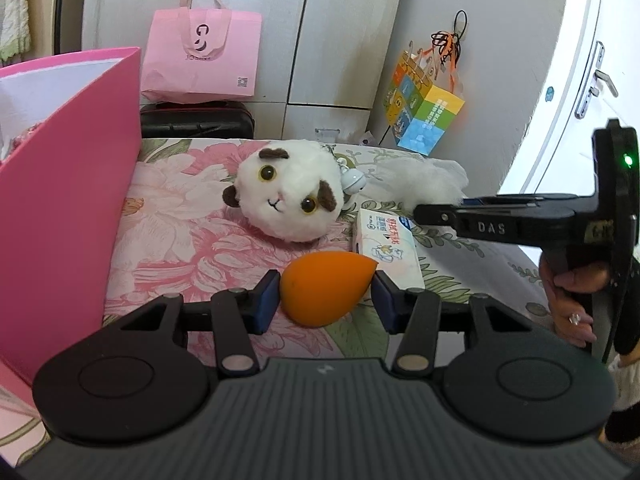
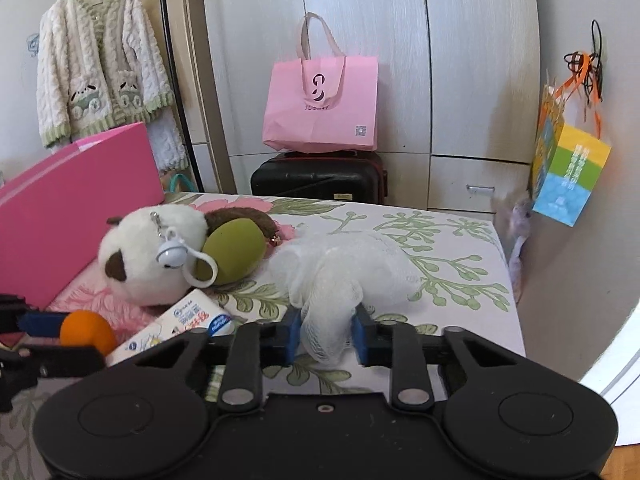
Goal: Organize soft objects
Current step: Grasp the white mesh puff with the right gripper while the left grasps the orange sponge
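Left wrist view has the left gripper [image 1: 326,298] pinching the orange sponge [image 1: 325,288] on the bed [image 1: 460,264], its tip pointing right, while the right gripper [image 2: 326,336] pinches the white mesh puff [image 2: 340,276], pink box [image 1: 68,208] waiting left, nearer the left hand.

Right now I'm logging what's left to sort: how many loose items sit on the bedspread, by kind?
Makeup sponges: 2, orange sponge and green sponge
Plush cat head: 1
White mesh bath puff: 1
Tissue pack: 1
Total: 5
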Demonstrator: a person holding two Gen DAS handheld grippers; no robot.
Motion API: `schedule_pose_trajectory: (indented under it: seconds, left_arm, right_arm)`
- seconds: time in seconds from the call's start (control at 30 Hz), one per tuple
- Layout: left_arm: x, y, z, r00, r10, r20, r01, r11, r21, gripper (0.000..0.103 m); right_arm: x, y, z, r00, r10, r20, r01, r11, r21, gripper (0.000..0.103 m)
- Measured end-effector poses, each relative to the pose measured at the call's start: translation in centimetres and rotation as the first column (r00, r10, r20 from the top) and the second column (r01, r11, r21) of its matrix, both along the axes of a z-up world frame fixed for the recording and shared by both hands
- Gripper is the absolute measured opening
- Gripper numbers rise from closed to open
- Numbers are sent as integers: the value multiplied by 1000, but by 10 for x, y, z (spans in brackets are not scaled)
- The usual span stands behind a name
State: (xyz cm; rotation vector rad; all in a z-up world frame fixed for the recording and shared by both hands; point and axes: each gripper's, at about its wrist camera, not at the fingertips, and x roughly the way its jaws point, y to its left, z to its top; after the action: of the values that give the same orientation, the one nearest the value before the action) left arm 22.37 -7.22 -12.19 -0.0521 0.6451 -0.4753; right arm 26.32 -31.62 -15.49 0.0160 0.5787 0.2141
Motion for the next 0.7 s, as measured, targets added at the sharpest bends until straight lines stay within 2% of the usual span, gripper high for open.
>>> schedule_pose_trajectory:
  seconds: [0.2,0.7]
  left_arm:
    - [-7,3,2,1000,20,10,-20,1000,0,48]
    - [-24,9,13,999,39,34,-39,999,-10,48]
  right_arm:
    - [-14,5,1,1000,-9,15,10,999,-31,22]
    - [-61,11,7,999,-43,7,43,997,-59,18]
